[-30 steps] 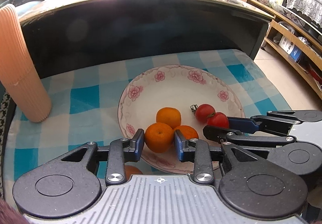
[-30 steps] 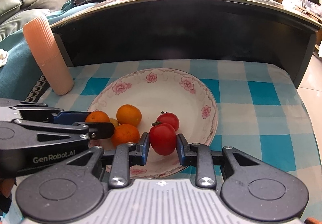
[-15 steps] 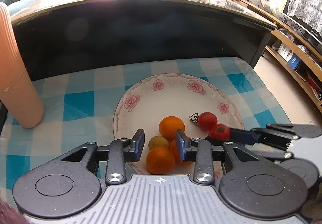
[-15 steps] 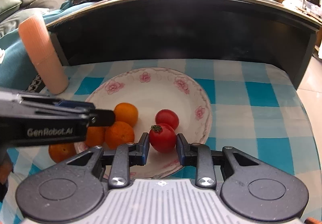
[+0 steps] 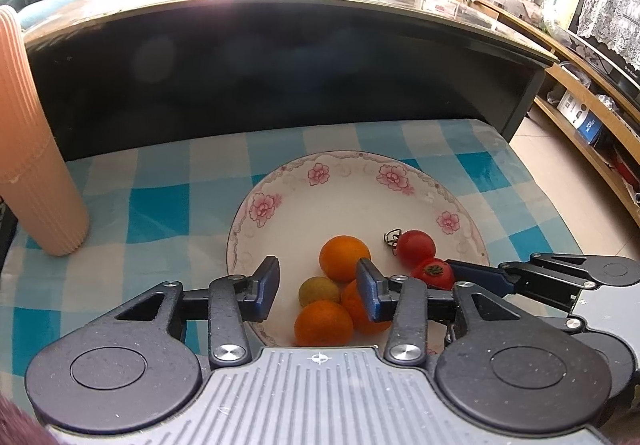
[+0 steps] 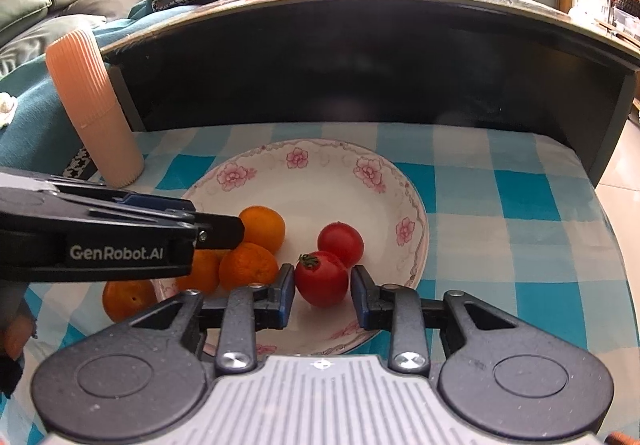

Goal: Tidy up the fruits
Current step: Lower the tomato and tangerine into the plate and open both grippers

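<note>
Landmark: floral plate (image 6: 412, 205), white with pink blossoms on the rim, on a blue-and-white checked cloth (image 6: 520, 197).

1. Ribbed peach tumbler (image 6: 94, 109): upright on the cloth, well left of the plate, beyond its far-left rim.
2. Loose orange (image 6: 128, 299): on the cloth just outside the plate's near-left rim, partly under the left tool.
3. Left gripper (image 5: 318, 287): over the plate's near-left portion, jaws wide apart, holding nothing. The orange cluster sits below and between them.
4. Orange cluster: far orange (image 5: 345, 259), small greenish-yellow fruit (image 5: 319, 291), near orange (image 5: 324, 325), and one more orange partly hidden behind the left gripper's right finger. All lie in the plate's near-left portion, packed close together.
5. Rear tomato (image 6: 341, 243): right of the oranges, near the plate's middle, touching the front tomato.
6. Front tomato (image 6: 322, 279): calyx up, near the plate's front rim.
7. Right gripper (image 6: 322, 295): jaws parted a little, flanking the front tomato, a sliver of gap on each side; not clamped.

Governing relation: the front tomato sits squarely between the right gripper's fingertips, slightly ahead; the right hand is nearer it. Judged a release or a pending grasp; which cannot be told.
</note>
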`<state>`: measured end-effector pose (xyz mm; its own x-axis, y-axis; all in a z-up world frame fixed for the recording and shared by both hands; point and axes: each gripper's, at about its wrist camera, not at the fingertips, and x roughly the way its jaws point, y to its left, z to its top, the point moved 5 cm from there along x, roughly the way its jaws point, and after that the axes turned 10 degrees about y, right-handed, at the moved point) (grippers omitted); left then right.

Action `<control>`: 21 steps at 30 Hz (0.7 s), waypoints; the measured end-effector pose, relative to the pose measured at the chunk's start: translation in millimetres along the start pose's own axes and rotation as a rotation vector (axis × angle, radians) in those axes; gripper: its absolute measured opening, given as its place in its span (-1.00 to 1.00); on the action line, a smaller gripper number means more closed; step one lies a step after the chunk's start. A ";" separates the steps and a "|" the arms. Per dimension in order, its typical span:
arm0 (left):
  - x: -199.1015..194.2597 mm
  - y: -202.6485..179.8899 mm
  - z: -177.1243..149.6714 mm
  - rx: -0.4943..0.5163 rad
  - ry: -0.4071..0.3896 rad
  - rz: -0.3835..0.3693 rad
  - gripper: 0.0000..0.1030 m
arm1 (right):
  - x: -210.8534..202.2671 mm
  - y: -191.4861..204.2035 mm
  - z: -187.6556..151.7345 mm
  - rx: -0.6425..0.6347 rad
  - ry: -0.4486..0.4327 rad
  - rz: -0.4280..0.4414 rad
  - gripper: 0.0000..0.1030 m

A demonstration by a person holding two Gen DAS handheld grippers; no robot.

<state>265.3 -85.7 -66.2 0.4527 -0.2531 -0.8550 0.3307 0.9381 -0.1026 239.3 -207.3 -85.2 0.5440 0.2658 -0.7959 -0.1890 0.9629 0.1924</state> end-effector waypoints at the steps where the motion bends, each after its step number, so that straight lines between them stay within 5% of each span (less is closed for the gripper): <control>1: -0.8 0.0 0.3 0.000 -0.003 0.001 -0.01 | -1.1 0.0 0.6 -0.001 -0.003 0.000 0.00; 21: -26.4 7.0 6.0 -0.043 -0.048 -0.034 0.10 | -22.8 -9.4 13.2 0.069 -0.054 0.008 0.04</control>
<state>260.6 -73.9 -41.4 0.4815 -0.2954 -0.8252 0.3109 0.9378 -0.1543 239.5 -221.7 -61.3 0.5862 0.2739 -0.7625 -0.1380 0.9611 0.2391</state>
